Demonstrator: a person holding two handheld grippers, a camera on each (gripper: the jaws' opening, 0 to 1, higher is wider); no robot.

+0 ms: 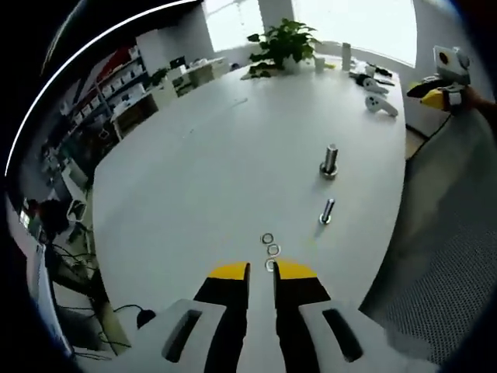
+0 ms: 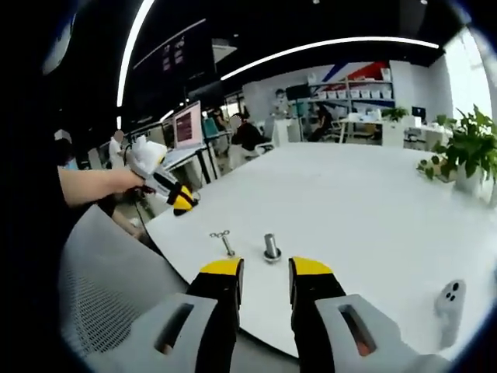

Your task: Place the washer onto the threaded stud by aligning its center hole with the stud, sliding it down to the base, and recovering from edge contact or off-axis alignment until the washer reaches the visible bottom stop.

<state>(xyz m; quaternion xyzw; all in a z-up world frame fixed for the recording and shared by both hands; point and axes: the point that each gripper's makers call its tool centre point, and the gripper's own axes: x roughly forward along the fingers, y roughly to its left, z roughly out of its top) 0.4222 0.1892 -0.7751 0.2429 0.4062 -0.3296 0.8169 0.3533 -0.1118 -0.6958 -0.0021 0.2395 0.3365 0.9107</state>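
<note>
Three small metal washers point(image 1: 270, 249) lie in a short row on the white table point(image 1: 217, 155), just ahead of my left gripper point(image 1: 261, 271). Its yellow-tipped jaws stand a narrow gap apart with nothing between them; the nearest washer point(image 1: 269, 265) lies by the right tip. Beyond stand a small threaded stud point(image 1: 327, 211) and a larger one point(image 1: 330, 161), both upright. In the right gripper view my right gripper point(image 2: 265, 268) is open and empty near the table edge, facing the larger stud point(image 2: 271, 247). The small stud point(image 2: 227, 244) and washers point(image 2: 220, 234) are left of it.
A grey mesh chair back point(image 1: 454, 233) stands at the table's edge between the two grippers. A potted plant point(image 1: 283, 43) and white controllers point(image 1: 380, 105) sit at the far end. One controller point(image 2: 450, 299) lies by my right gripper. People sit at desks point(image 2: 248, 136) beyond the table.
</note>
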